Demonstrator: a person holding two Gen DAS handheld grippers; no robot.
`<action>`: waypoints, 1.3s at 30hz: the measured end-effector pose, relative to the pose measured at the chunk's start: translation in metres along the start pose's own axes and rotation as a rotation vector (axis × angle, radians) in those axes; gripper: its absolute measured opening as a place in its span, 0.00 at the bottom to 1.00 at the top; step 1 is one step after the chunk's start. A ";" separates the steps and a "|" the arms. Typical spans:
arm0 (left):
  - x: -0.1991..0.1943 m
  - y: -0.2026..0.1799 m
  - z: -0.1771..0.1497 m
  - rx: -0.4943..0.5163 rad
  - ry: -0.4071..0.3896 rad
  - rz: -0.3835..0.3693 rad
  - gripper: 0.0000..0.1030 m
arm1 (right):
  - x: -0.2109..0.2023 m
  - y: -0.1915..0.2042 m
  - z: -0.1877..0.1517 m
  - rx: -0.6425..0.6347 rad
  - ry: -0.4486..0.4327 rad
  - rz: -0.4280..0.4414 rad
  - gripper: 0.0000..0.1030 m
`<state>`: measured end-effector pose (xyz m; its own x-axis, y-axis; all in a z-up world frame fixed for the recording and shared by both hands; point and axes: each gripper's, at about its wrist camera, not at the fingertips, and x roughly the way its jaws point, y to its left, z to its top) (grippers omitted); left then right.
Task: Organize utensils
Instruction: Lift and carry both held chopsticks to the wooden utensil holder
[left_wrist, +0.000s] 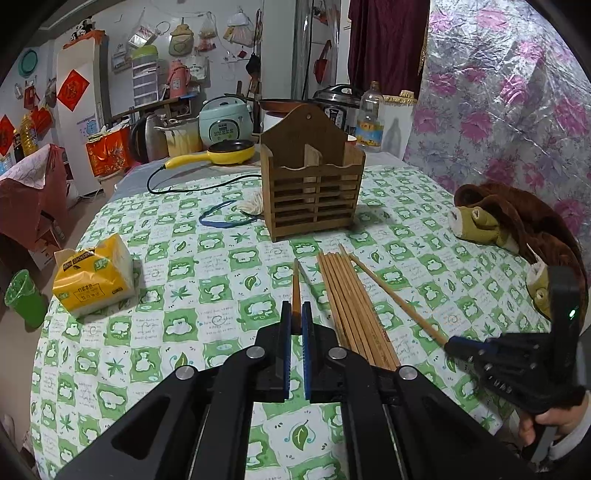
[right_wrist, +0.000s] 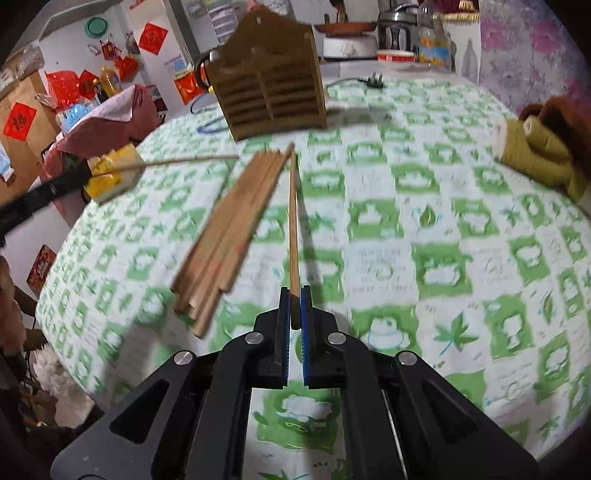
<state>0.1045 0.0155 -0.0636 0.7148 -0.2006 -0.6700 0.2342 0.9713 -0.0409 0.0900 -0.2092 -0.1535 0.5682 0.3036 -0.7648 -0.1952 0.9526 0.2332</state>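
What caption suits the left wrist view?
Left gripper holds one chopstick beside the chopstick bundle, facing the wooden holder.

One wooden holder (left_wrist: 312, 173), one tissue pack (left_wrist: 94, 275), one yellow pan (left_wrist: 231, 151), and roughly ten chopsticks (left_wrist: 354, 306).

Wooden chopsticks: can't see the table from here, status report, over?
Left gripper shut on one wooden chopstick. Right gripper likewise. Bundle on cloth. Slatted wooden holder path unobstructed.

A lived-in home kitchen: rice cooker (left_wrist: 224, 122), pressure cooker (left_wrist: 338, 99), cloth-covered table (left_wrist: 207, 258).
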 end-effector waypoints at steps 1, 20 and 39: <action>0.001 0.000 -0.001 0.000 0.000 0.001 0.05 | 0.002 -0.001 -0.003 -0.006 -0.006 -0.016 0.11; 0.011 0.000 -0.005 -0.017 0.012 -0.007 0.05 | 0.010 0.012 -0.018 -0.104 -0.055 -0.113 0.06; -0.027 0.004 0.042 0.032 -0.103 -0.038 0.05 | -0.093 0.023 0.102 -0.120 -0.164 0.058 0.06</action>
<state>0.1135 0.0193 -0.0144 0.7684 -0.2510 -0.5887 0.2826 0.9584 -0.0398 0.1139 -0.2134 -0.0160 0.6736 0.3656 -0.6423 -0.3196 0.9277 0.1929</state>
